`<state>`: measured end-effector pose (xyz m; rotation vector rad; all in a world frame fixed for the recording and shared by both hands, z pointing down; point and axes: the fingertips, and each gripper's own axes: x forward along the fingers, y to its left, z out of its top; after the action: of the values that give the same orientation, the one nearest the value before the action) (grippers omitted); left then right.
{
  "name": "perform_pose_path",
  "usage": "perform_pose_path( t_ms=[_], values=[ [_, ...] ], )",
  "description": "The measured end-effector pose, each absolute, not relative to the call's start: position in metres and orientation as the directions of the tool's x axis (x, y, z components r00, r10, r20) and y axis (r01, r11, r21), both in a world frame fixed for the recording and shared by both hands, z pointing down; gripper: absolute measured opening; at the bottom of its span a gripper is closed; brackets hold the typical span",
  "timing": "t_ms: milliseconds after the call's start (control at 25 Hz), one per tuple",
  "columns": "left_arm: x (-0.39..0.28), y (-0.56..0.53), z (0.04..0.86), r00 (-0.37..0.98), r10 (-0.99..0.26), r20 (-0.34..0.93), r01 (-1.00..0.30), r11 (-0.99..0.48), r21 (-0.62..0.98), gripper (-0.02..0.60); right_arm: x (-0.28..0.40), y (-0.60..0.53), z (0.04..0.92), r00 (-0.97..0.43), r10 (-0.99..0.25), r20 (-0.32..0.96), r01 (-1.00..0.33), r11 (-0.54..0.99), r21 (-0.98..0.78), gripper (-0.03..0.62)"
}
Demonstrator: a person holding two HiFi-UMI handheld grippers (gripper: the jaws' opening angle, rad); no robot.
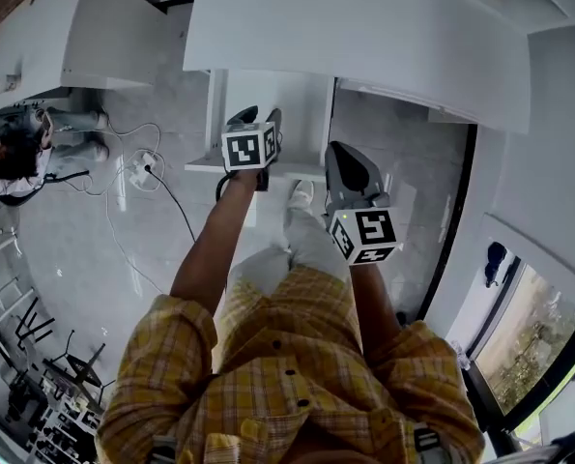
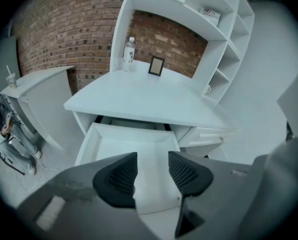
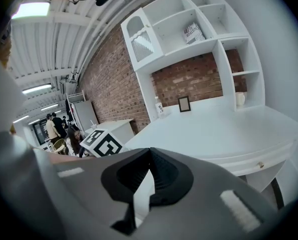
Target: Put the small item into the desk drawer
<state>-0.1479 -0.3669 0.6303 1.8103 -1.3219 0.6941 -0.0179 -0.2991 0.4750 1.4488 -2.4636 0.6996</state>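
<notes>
The white desk (image 2: 138,99) has its drawer (image 2: 96,134) pulled out below the top. My left gripper (image 2: 153,171) hangs above the drawer and points down into it. Its jaws stand open, and only the drawer's white floor shows between the pads. In the head view the left gripper (image 1: 258,116) sits over the drawer (image 1: 301,104), with my right gripper (image 1: 345,153) beside it on the right. In its own view the right gripper (image 3: 150,156) is shut, its tips touching, and it faces the desk top (image 3: 224,129). I see no small item in any view.
A water bottle (image 2: 129,54), a picture frame (image 2: 156,66) and a mug (image 2: 206,89) stand at the back of the desk under white shelves. A closed drawer with a knob (image 2: 209,134) lies to the right. Cables (image 1: 142,167) trail over the floor on the left, where people sit (image 3: 51,126).
</notes>
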Motion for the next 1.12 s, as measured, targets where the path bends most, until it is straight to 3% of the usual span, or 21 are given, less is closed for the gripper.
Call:
perform_pose_path(
  t_ms=[480,640,840,1120],
  values=[
    [-0.152,-0.325,0.495,0.321,-0.725,0.609,-0.946,-0.225,0.232,0.102,-0.022,-0.283,0.404,-0.508,-0.801,0.318,-0.858,0.435,-0.275,-0.002],
    [-0.152,-0.312,0.455,0.314,-0.784,0.535,-0.949,-0.247,0.195,0.041,-0.025,-0.277,0.383,-0.516,-0.806,0.289,-0.852,0.446,-0.275,-0.002],
    [-0.152,-0.295,0.409,0.322,-0.826,0.462,-0.947,-0.277,0.165,0.006,-0.033,-0.266,0.347,-0.539,-0.807,0.241,-0.835,0.475,-0.279,-0.002],
    [-0.151,-0.278,0.364,0.326,-0.869,0.373,-0.945,-0.283,0.166,0.003,-0.039,-0.256,0.311,-0.561,-0.807,0.182,-0.82,0.513,-0.254,-0.003]
  ],
)
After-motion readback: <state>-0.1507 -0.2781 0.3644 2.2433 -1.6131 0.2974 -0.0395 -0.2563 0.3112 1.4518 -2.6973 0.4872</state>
